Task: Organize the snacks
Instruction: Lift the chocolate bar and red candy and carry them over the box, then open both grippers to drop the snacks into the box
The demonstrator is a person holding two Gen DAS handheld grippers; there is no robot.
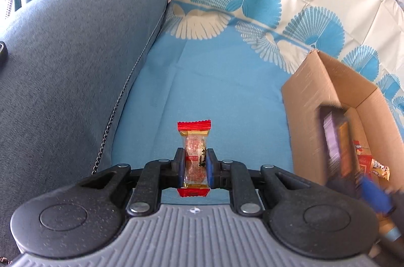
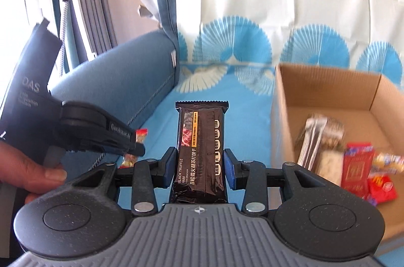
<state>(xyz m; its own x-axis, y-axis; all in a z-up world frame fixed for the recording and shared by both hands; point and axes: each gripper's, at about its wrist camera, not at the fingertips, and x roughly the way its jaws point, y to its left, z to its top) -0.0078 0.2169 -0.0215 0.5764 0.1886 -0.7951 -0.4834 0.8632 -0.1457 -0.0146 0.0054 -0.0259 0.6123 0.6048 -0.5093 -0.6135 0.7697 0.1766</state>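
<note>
My left gripper (image 1: 195,163) is shut on a small red-and-gold wrapped candy (image 1: 194,140), held above the blue mat. It shows from the side in the right wrist view (image 2: 136,149), still holding the candy (image 2: 141,136). My right gripper (image 2: 200,159) is shut on a black cracker pack (image 2: 200,153) labelled "Black Truffle Ham", standing upright between the fingers. An open cardboard box (image 2: 325,90) sits to the right with several snack packs (image 2: 353,166) inside. The box also shows in the left wrist view (image 1: 308,120).
A blue sofa armrest (image 1: 75,52) runs along the left, with a thin chain (image 1: 111,115) at its seam. A cream and blue fan-patterned cloth (image 2: 252,14) covers the seat and back. A hand (image 2: 43,176) grips the left handle.
</note>
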